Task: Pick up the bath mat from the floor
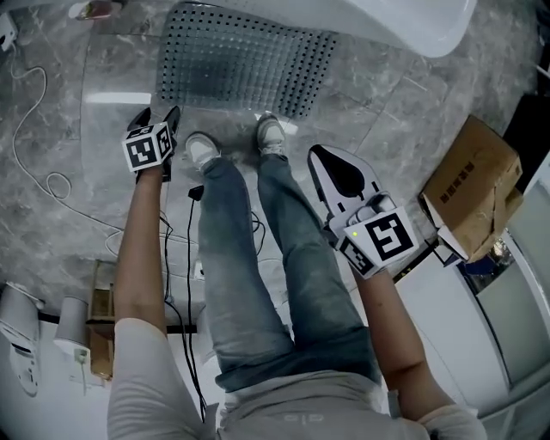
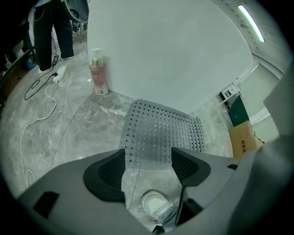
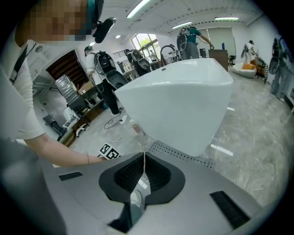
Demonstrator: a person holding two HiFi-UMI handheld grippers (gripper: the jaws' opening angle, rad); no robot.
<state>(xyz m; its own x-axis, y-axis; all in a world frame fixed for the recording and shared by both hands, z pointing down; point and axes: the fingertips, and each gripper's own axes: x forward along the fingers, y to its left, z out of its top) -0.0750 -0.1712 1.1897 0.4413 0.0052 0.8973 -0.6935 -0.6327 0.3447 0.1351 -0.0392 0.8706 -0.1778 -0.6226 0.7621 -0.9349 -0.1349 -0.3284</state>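
Bath mat (image 1: 245, 60): grey, perforated, flat, prob. rubber.

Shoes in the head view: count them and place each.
2. Left shoe beside the left tongs; right shoe next to it; both by the bath mat's near edge. None seems hidden.

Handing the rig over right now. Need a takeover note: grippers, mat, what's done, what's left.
Left gripper: jaws wide apart, empty, aimed down at the near edge of the bath mat, not touching it.
Right gripper: jaws together, empty, beside the person's right leg, short of the mat.
Mat: flat on the floor at the foot of the bathtub, with the person's shoes at its near edge.
Done: approach only; nothing gripped or lifted.
Left: bring the left gripper onto the mat's near edge, close on it, probably open the right gripper for a second hold, then lift the mat clear of the floor.
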